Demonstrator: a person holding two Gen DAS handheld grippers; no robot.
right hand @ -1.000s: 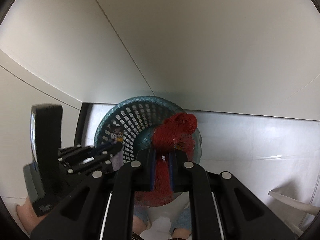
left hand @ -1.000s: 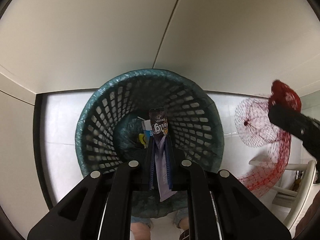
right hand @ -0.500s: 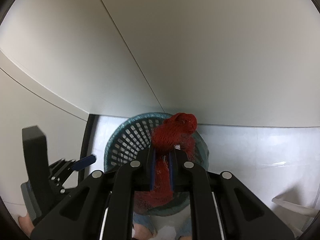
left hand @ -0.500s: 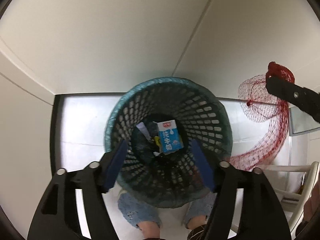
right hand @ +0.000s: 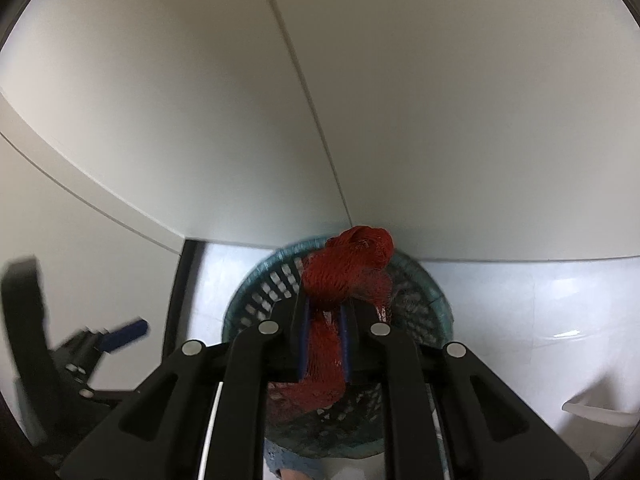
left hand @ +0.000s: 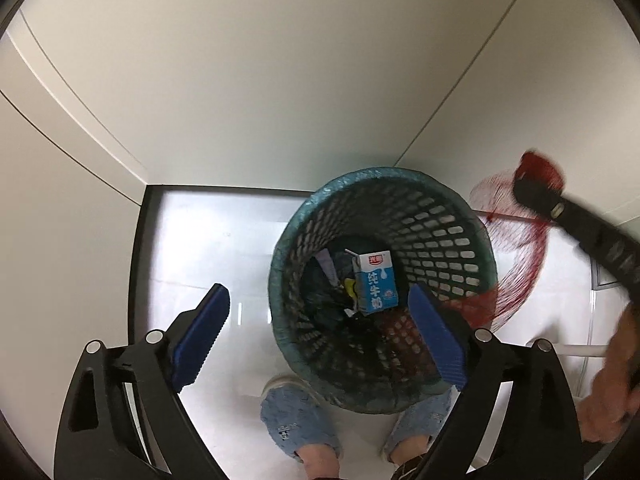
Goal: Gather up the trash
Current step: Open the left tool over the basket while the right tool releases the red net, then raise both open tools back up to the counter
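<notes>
Left gripper (left hand: 316, 332): our jaws have just been opening and stand wide above the bin, nothing between the pads
Right gripper (right hand: 325, 334): we pinch the red mesh net (right hand: 344, 276) tight, over the rim
Waste basket (left hand: 452, 216): teal, on white floor; milk carton (left hand: 376, 282) and wrappers lie inside

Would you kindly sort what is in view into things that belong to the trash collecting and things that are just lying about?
Part of the job:
- teal basket, the bin
- milk carton inside it
- red net bag, clamped in the right gripper
- left gripper, open with nothing between its pads

Just there:
- white chair at the right edge
- person's blue slippers
</notes>
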